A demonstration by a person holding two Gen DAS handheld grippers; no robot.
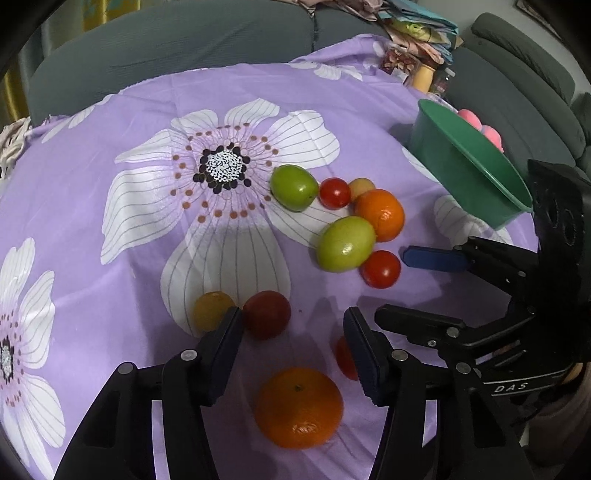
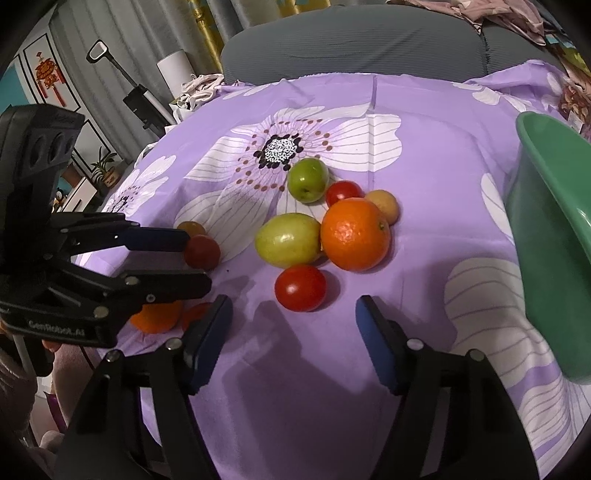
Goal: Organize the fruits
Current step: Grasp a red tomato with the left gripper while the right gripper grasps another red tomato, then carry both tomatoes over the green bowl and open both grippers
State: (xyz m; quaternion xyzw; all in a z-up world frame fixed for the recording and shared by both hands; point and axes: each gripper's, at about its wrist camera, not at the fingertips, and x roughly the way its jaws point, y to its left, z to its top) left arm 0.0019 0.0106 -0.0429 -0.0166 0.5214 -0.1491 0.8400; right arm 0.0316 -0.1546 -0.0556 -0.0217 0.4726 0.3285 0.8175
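Note:
Fruits lie on a purple flowered cloth (image 1: 110, 258). In the left wrist view my left gripper (image 1: 293, 350) is open and empty above an orange (image 1: 299, 406), with a red tomato (image 1: 266, 314) and a yellow fruit (image 1: 210, 308) by its left finger. A cluster beyond holds two green fruits (image 1: 345, 243), an orange (image 1: 380, 214) and red tomatoes (image 1: 380, 268). In the right wrist view my right gripper (image 2: 293, 332) is open and empty just short of a red tomato (image 2: 300, 287); the cluster's orange (image 2: 354, 238) and green fruit (image 2: 288, 240) lie behind it. A green bowl (image 2: 554, 229) stands at the right.
A grey sofa (image 1: 184, 40) runs behind the table. Piled cloths and papers (image 1: 413, 33) sit at the back right. Pink balls (image 1: 480, 125) show behind the bowl (image 1: 465, 173). A room with shelves and a plant (image 2: 105, 166) is at the left.

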